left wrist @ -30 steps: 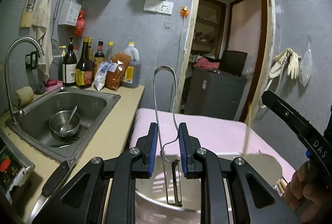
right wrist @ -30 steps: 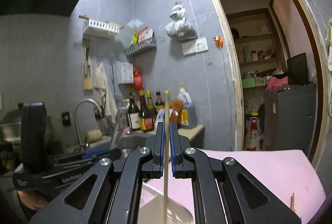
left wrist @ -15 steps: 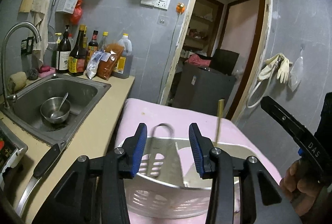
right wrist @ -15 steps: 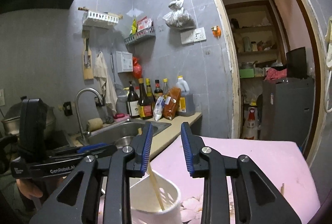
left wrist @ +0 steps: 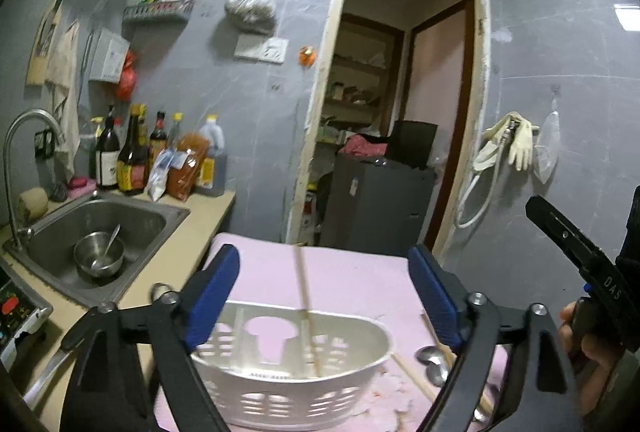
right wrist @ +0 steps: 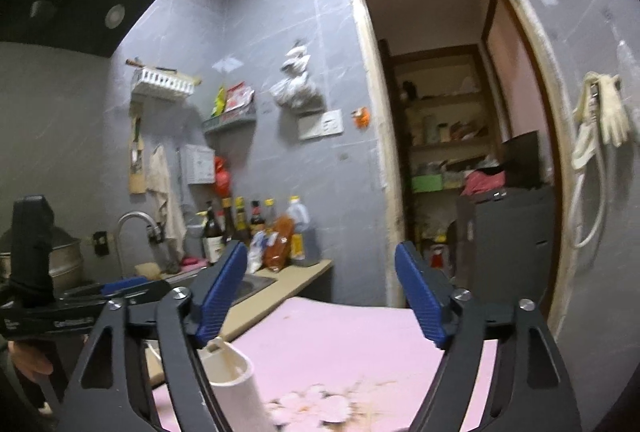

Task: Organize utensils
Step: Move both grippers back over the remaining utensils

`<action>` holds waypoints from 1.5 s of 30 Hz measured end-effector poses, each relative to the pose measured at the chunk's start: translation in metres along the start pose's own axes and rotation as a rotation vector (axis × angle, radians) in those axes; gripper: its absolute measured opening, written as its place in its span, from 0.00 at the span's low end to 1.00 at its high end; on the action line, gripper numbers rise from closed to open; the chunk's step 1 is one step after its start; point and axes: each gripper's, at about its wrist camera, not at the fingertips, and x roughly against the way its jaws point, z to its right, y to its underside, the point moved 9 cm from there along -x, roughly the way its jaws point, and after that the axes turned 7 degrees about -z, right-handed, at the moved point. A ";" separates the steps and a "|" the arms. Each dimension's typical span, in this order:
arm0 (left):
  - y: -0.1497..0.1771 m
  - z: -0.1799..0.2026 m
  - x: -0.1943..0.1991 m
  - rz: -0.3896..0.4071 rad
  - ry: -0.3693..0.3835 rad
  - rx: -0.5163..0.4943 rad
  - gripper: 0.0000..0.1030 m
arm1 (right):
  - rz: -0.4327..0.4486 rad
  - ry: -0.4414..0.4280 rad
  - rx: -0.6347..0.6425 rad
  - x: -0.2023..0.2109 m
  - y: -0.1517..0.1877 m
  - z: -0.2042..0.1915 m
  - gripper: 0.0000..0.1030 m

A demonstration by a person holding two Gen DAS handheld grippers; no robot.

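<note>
Both the left claw (left wrist: pixel 324 296) and right claw (right wrist: pixel 318 296) are spreading, nothing between them. The white slotted plastic utensil basket (left wrist: pixel 296 372) (1 wooden chopstick (left wrist: pixel 304 296) standing inside) sits on the pink-covered bench (left wrist: pixel 352 276).

Both hand-held grippers share one build. The left gripper (left wrist: pixel 324 296) has matte black angular linkage arms with triangular cut-outs, round silver screw heads at the pivots, and ribbed blue pads (left wrist: pixel 212 292) on the inner finger faces. The right gripper (right wrist: pixel 320 292) matches: black arms, silver screws, ribbed blue pads (right wrist: pixel 420 300). Seen from the left wrist view, its black body carries small white lettering, only partly legible.
</note>
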 end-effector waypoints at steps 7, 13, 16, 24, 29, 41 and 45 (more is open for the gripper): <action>0.005 0.039 -0.002 0.027 0.034 0.005 0.96 | -0.002 0.086 0.023 0.039 0.008 0.043 1.00; 0.020 0.073 -0.010 -0.001 0.043 -0.030 0.97 | -0.026 0.126 0.045 0.058 0.025 0.069 1.00; 0.032 0.086 -0.015 -0.029 0.050 -0.041 0.97 | -0.052 0.134 0.041 0.060 0.034 0.082 1.00; 0.074 0.112 -0.043 -0.161 0.034 -0.081 0.97 | -0.182 0.138 0.013 0.051 0.066 0.112 1.00; 0.103 0.121 -0.061 -0.264 0.029 -0.090 0.97 | -0.270 0.129 -0.011 0.044 0.088 0.124 1.00; 0.148 0.125 -0.093 -0.471 0.048 -0.072 0.82 | -0.478 0.106 -0.058 0.031 0.138 0.145 0.69; 0.158 0.123 -0.108 -0.542 0.051 -0.045 0.66 | -0.539 0.086 -0.068 0.026 0.149 0.144 0.61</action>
